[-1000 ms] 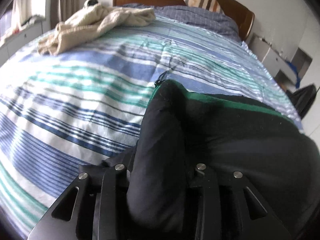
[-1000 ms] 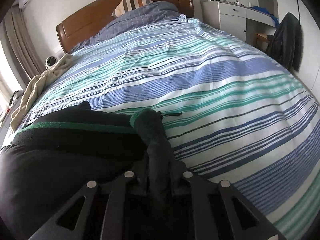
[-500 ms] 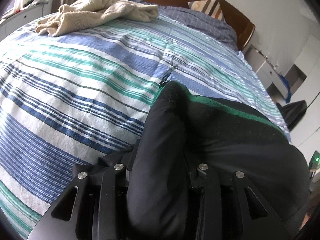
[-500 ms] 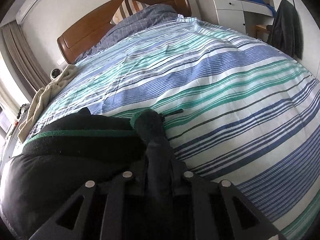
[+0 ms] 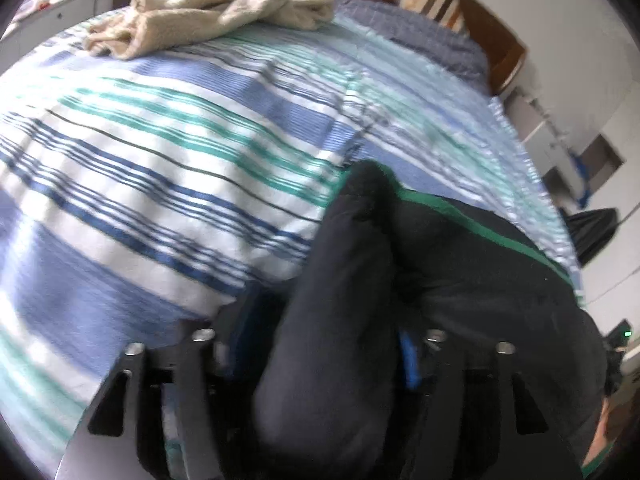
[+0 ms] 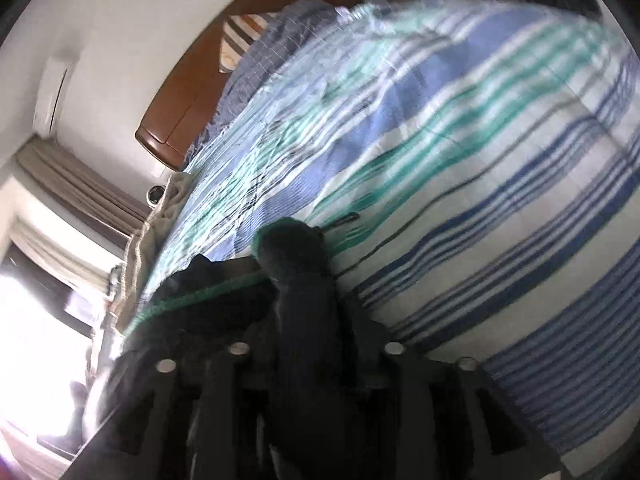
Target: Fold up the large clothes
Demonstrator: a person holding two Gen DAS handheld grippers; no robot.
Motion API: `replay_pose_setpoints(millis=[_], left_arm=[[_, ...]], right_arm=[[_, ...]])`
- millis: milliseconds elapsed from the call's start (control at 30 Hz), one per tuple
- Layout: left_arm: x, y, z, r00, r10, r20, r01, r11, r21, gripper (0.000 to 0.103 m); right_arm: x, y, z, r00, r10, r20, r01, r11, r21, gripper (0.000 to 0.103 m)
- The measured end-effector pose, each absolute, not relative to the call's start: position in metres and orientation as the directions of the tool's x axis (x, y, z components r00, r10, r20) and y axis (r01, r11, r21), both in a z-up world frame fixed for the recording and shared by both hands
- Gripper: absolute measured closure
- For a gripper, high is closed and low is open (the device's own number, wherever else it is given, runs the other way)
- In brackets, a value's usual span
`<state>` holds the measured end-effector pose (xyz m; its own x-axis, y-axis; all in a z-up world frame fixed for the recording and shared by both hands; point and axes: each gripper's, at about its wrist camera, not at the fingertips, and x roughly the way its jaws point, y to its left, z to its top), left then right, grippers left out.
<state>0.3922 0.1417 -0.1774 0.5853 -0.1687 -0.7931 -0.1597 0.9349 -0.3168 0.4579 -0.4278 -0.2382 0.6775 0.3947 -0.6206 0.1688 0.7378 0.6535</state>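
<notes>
Black fabric with a green edge, a bulky folded garment (image 5: pixel 460 264), lies on the blue, teal and white striped bedspread (image 5: pixel 180 152). One fold runs between the spreading fingers of the left gripper (image 5: pixel 320 344), another between those of the right gripper (image 6: pixel 316 344), both opening. Beyond lies a crumpled cream towel (image 5: pixel 208 12).

A garment (image 5: pixel 460 264) lies on the bed (image 5: pixel 168 168), one fold of it running between the fingers of the left gripper (image 5: pixel 320 344) and spreading to its right. Far ahead and left of that claw a blanket (image 5: pixel 208 16) rests on the bed, pillows (image 5: pixel 436 36) ahead and right against the headboard (image 5: pixel 496 40). Another fold runs between the right gripper (image 6: pixel 316 344) fingers, the rest to its left.
</notes>
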Motion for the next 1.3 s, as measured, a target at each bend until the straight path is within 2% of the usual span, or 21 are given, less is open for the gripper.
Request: replay_pose_setpoints(millis=[167, 300, 367, 467, 533, 567, 733, 800, 900, 1000, 1033, 1133, 1300], left_arm=[[0.352, 0.142, -0.125, 0.659, -0.116, -0.743, -0.073, 0.973, -0.217, 0.030], [0.311, 0.134, -0.095, 0.715, -0.163, -0.679, -0.020, 0.967, -0.253, 0.019], [0.295, 0.122, -0.089, 0.720, -0.189, -0.668, 0.021, 0.968, -0.251, 0.017], [0.273, 0.098, -0.092, 0.704, -0.216, -0.676, 0.073, 0.969, -0.234, 0.017], [0.265, 0.080, -0.097, 0.678, -0.260, -0.688, 0.114, 0.961, -0.251, 0.017], [0.264, 0.069, -0.098, 0.662, -0.275, -0.698, 0.128, 0.958, -0.256, 0.017], [0.291, 0.010, -0.090, 0.614, -0.325, -0.719, 0.228, 0.945, -0.233, 0.016], [0.317, -0.012, -0.088, 0.609, -0.336, -0.719, 0.259, 0.940, -0.220, 0.012], [0.380, -0.034, -0.099, 0.567, -0.317, -0.760, 0.210, 0.948, -0.238, 0.012], [0.419, -0.045, -0.130, 0.490, -0.254, -0.834, 0.157, 0.967, -0.202, 0.012], [0.428, -0.047, -0.144, 0.464, -0.238, -0.853, 0.157, 0.970, -0.185, 0.008], [0.423, -0.055, -0.157, 0.488, -0.229, -0.842, 0.190, 0.970, -0.154, 0.002], [0.410, -0.055, -0.152, 0.478, -0.240, -0.845, 0.209, 0.965, -0.156, 0.003]], right_arm=[[0.427, -0.438, -0.190, 0.706, 0.342, -0.620, 0.105, 0.816, 0.569, 0.058], [0.393, -0.416, -0.156, 0.708, 0.420, -0.567, -0.058, 0.835, 0.547, 0.058], [0.376, -0.391, -0.150, 0.673, 0.484, -0.560, -0.156, 0.833, 0.531, 0.058], [0.348, -0.360, -0.167, 0.630, 0.479, -0.612, -0.216, 0.864, 0.454, 0.057], [0.341, -0.356, -0.183, 0.626, 0.376, -0.683, -0.148, 0.917, 0.369, 0.057], [0.335, -0.359, -0.187, 0.631, 0.362, -0.686, -0.119, 0.919, 0.376, 0.057], [0.298, -0.369, -0.178, 0.707, 0.357, -0.610, -0.097, 0.904, 0.417, 0.056], [0.294, -0.368, -0.181, 0.703, 0.361, -0.613, -0.121, 0.910, 0.396, 0.051], [0.297, -0.368, -0.200, 0.674, 0.342, -0.655, -0.123, 0.926, 0.357, 0.050], [0.293, -0.384, -0.214, 0.686, 0.399, -0.609, -0.105, 0.882, 0.459, 0.051], [0.293, -0.388, -0.217, 0.689, 0.415, -0.594, -0.104, 0.868, 0.486, 0.051], [0.291, -0.395, -0.226, 0.700, 0.454, -0.551, -0.104, 0.828, 0.550, 0.051], [0.292, -0.392, -0.229, 0.707, 0.446, -0.549, -0.113, 0.837, 0.535, 0.051]])
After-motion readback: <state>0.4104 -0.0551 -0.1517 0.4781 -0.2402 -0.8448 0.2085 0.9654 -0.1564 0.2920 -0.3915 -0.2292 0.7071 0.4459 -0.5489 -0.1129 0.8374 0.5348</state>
